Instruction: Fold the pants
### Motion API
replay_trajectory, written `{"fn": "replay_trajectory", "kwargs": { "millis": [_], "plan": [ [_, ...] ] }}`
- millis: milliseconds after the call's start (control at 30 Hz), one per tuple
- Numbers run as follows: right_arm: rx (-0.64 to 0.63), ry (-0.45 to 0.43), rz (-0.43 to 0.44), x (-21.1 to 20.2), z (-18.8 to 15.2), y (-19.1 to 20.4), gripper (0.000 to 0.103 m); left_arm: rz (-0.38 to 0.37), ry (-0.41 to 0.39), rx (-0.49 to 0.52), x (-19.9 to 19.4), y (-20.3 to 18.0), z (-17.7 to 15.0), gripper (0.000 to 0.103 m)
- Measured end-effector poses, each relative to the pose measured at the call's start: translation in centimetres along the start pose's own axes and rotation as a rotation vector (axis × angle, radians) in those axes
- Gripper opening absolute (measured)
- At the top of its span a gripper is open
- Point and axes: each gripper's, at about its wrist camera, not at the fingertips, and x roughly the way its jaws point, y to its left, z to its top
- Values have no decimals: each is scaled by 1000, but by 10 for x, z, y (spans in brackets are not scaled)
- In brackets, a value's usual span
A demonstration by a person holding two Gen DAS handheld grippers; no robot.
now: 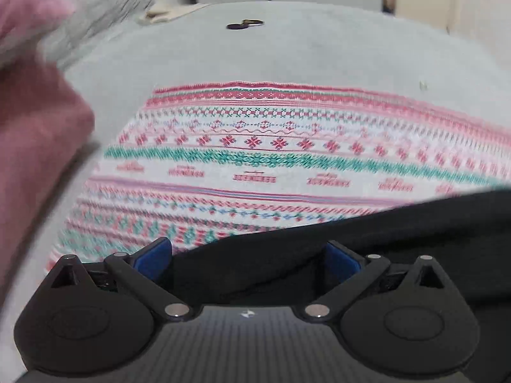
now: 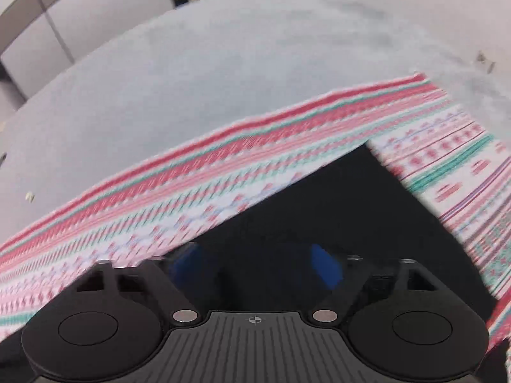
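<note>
Black pants point(image 1: 367, 242) lie over a patterned red, green and white cloth point(image 1: 255, 150) on a grey surface. In the left wrist view my left gripper point(image 1: 249, 261) is open, blue pads point(image 1: 153, 258) spread, with the black fabric lying between them. In the right wrist view the black pants point(image 2: 335, 210) form a dark wedge over the patterned cloth point(image 2: 191, 185). My right gripper point(image 2: 258, 268) is open above the black fabric, its blue pads point(image 2: 325, 265) apart. The picture is motion-blurred.
A pink garment point(image 1: 35, 121) and a grey garment point(image 1: 105, 3) lie at the left. A small dark object with a ring point(image 1: 244, 24) sits on the grey surface point(image 1: 287, 51) at the far side. White cabinets point(image 2: 64, 25) stand beyond.
</note>
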Motion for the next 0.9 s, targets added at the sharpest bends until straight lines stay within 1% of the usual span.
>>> {"fn": "replay_trajectory", "kwargs": {
  "millis": [33,100,133,267,333,433,500,533,567,600,633,667,700,733,767,833,900],
  "plan": [
    [6,-3,-14,0,4,-9,81,23,-2,22,-1,2,0,103],
    [46,-18,-58,0,15,-36,81,33,-5,8,-3,16,-2,103],
    [65,-33,-76,-1,19,-49,81,33,-3,-14,-3,26,-3,103],
    [100,-67,-140,5,32,-89,81,62,20,-166,6,73,-9,103],
    [102,-83,-131,13,34,-98,81,53,39,-223,15,89,-14,103],
    [74,-84,-92,29,36,-92,78,-13,78,-252,30,96,-18,103],
    [71,-99,-58,41,37,-85,78,-46,73,-266,36,95,-22,103],
    [72,-107,-47,46,38,-82,74,-43,71,-266,39,94,-22,103],
    [67,-102,-44,55,37,-77,66,-35,68,-263,41,93,-22,103],
    [54,-86,-56,63,36,-73,61,-29,56,-267,43,93,-22,103],
    [20,-91,-95,67,33,-67,51,-23,46,-273,41,89,-24,103],
    [-32,-106,-118,68,30,-61,25,-8,36,-274,41,89,-25,100],
    [-80,-107,-114,64,29,-57,9,-6,22,-256,38,88,-25,81],
    [-77,-101,-101,61,29,-56,1,-29,12,-239,34,86,-23,71],
    [-64,-102,-82,54,29,-57,0,-61,9,-240,31,88,-22,69],
    [-83,-141,-72,36,32,-59,0,-66,5,-238,26,90,-21,64],
    [-76,-179,-53,11,38,-61,0,-60,-23,-245,15,92,-19,61]
  ]
}}
